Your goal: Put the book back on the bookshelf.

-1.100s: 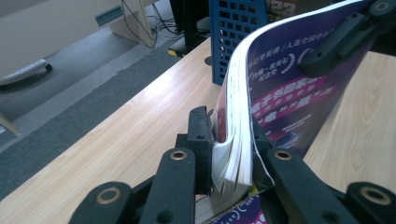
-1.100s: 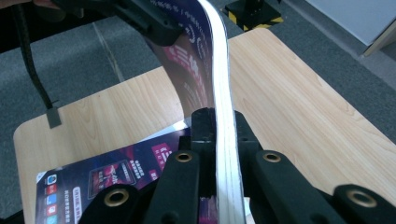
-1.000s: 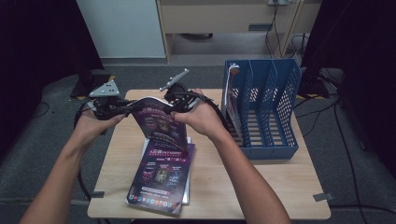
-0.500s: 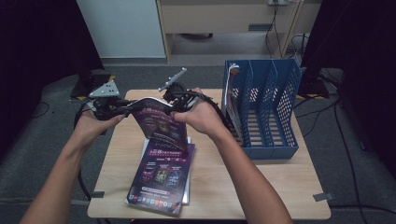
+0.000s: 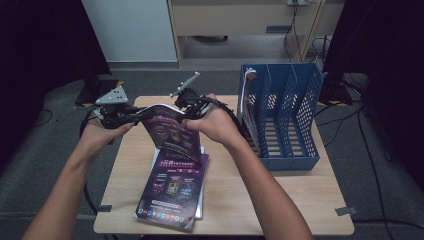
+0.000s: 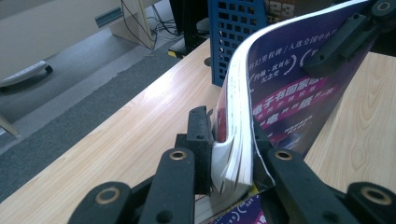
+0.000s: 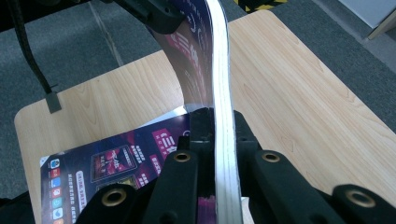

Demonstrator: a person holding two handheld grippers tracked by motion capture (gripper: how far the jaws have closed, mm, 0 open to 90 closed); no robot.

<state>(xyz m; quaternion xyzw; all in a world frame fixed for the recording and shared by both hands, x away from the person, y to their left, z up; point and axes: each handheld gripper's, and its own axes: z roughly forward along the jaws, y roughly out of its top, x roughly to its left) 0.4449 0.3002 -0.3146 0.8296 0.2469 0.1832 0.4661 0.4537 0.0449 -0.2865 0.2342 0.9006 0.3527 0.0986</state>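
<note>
A purple magazine is held up, bowed, over the table between both grippers. My left gripper is shut on its left edge; the left gripper view shows the pads pinching the thick page edge. My right gripper is shut on the magazine's right edge, and its jaws clamp the white page block. The magazine's cover curves away toward the right gripper. A stack of similar purple magazines lies flat beneath.
A blue slotted file rack stands at the table's right side, with some papers in its leftmost slot. The wooden table has bare surface at the front right and the left. Cabinets and cables sit on the floor behind.
</note>
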